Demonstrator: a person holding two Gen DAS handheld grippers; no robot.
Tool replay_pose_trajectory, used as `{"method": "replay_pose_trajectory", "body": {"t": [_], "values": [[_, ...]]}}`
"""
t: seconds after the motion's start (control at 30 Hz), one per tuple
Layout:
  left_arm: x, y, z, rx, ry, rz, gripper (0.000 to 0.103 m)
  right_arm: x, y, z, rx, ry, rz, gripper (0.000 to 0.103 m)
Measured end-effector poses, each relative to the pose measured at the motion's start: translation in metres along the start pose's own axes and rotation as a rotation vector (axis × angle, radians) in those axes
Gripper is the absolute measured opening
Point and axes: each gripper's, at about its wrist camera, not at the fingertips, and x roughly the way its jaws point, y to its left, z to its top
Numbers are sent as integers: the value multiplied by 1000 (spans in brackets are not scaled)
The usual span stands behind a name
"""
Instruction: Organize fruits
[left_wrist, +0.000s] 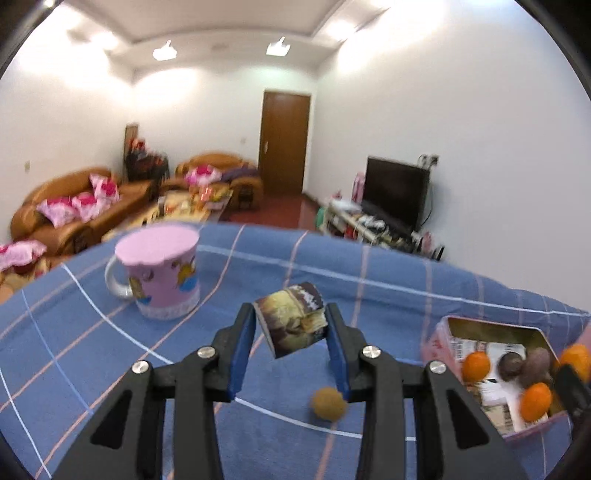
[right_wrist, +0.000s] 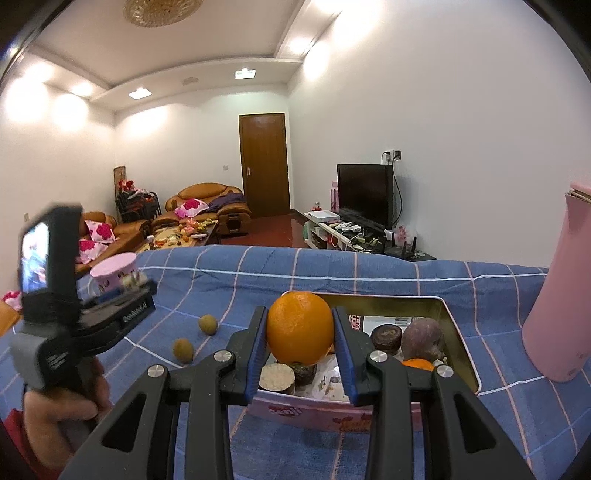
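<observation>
My left gripper (left_wrist: 290, 315) is shut on a small printed packet (left_wrist: 291, 325), held tilted above the blue checked cloth. Below it a small brown round fruit (left_wrist: 328, 404) lies on the cloth. My right gripper (right_wrist: 300, 317) is shut on an orange (right_wrist: 299, 326), held over the near end of an open pink tin (right_wrist: 458, 332). The tin (left_wrist: 495, 325) holds oranges (left_wrist: 476, 365), dark round fruits (right_wrist: 423, 338) and printed paper. Two small brown fruits (right_wrist: 207, 324) (right_wrist: 183, 350) lie on the cloth left of the tin. The left gripper (right_wrist: 142, 286) shows blurred at the left, a hand on its handle.
A pink mug (left_wrist: 162, 273) with a lid stands on the cloth at the left, beyond the left gripper. A tall pink flask (right_wrist: 561, 295) stands right of the tin. Past the far edge of the cloth are sofas, a low table and a television.
</observation>
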Motion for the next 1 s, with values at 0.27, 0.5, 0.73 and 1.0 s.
{"method": "replay_pose_trajectory", "body": {"t": [0.27, 0.5, 0.73, 1.0], "values": [[-28, -27, -9, 119, -65, -10, 40, -2, -2, -3, 20, 10, -1, 36], [-44, -37, -16, 124, -62, -37, 40, -9, -11, -11, -29, 22, -24, 36], [-61, -62, -23, 169, -84, -67, 40, -15, -30, -12, -10, 24, -40, 36], [-61, -73, -25, 153, -68, -115, 40, -31, -51, -9, -7, -22, -61, 36]]}}
